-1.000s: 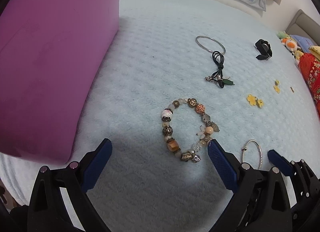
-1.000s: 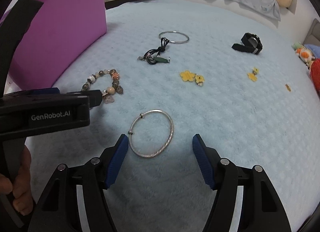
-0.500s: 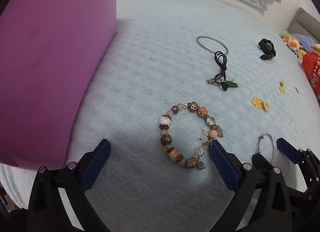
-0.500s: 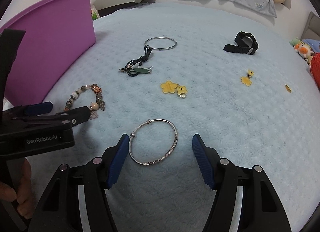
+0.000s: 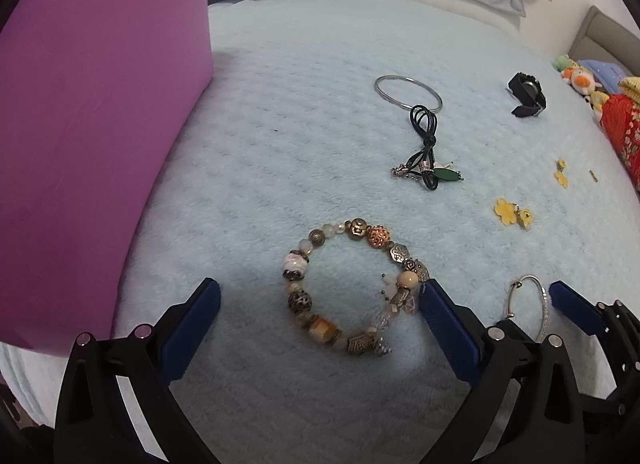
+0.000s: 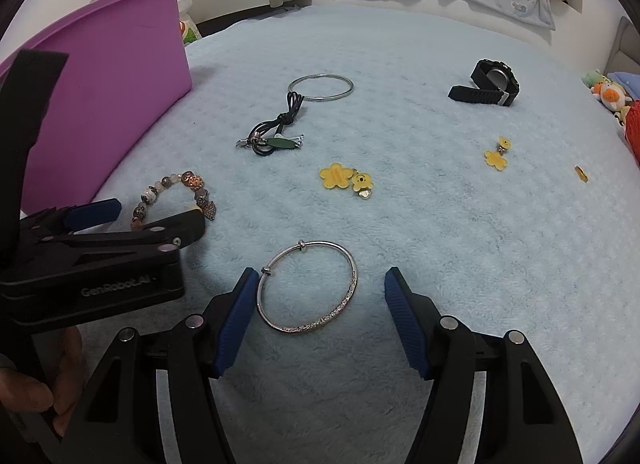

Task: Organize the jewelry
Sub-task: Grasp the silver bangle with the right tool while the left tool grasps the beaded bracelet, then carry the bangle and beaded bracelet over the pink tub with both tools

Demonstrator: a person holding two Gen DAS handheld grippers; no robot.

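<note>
Left tool [image 5: 320, 296]: wide open, lower and closer than a second ago; beaded bracelet [image 5: 352, 288] lies between its blue pads, right pad touching or just beside the beads.
Right tool [image 6: 320, 288]: spread open, also advanced; silver bangle [image 6: 308, 288] now framed between the pads, left pad at its rim.
Bed cover [image 6: 440, 264]: pale blue, carries all pieces.
Purple bin [image 6: 112, 84]: far left, likely destination.
Reading: both grasps lined up, neither closed yet.
</note>
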